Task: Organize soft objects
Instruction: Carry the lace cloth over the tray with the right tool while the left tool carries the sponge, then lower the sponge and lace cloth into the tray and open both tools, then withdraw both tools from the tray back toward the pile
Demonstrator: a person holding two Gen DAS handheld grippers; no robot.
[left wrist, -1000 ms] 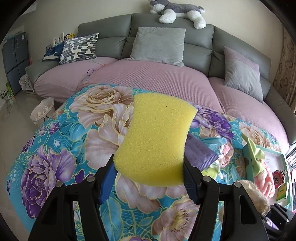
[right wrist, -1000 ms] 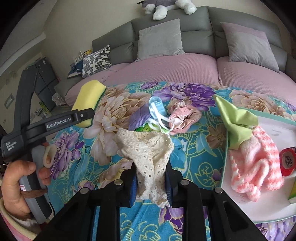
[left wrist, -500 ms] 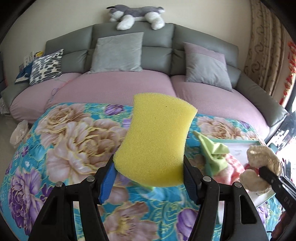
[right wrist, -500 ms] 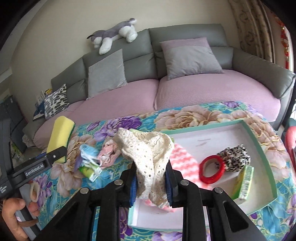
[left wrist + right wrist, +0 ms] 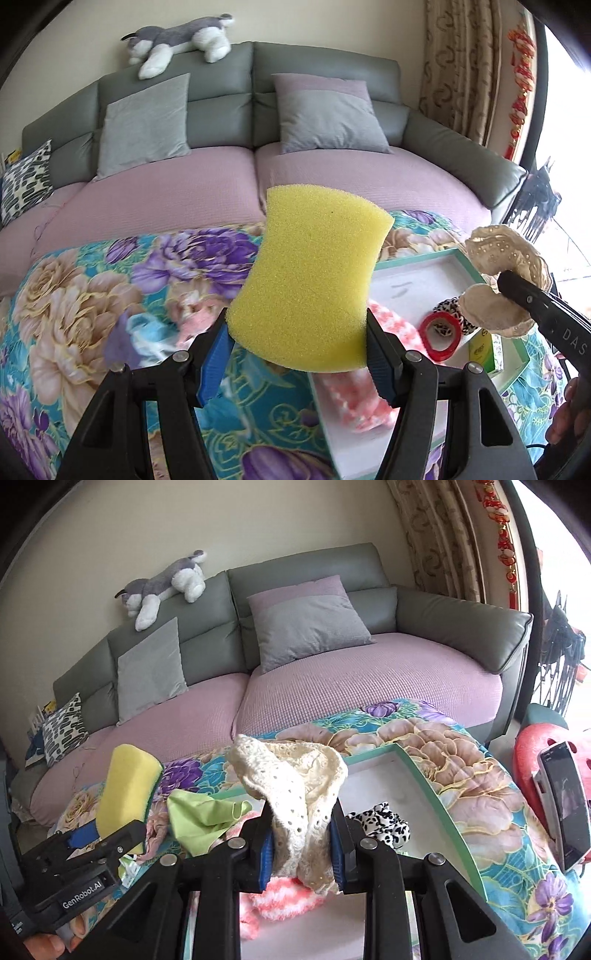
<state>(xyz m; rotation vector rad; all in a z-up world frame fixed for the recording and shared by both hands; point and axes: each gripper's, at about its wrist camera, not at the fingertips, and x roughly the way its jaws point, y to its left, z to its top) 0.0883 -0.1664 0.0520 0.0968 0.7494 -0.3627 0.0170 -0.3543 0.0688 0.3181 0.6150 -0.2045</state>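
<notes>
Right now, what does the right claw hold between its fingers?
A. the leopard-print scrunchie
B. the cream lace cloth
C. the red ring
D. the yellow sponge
B: the right claw is closed on the cream lace cloth, while the yellow sponge sits in the left claw, and the red ring lies in the tray.

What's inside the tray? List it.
In the tray: a pink knit, red ring, leopard scrunchie, green cloth and a green box. The sponge and lace hide the rest.
</notes>
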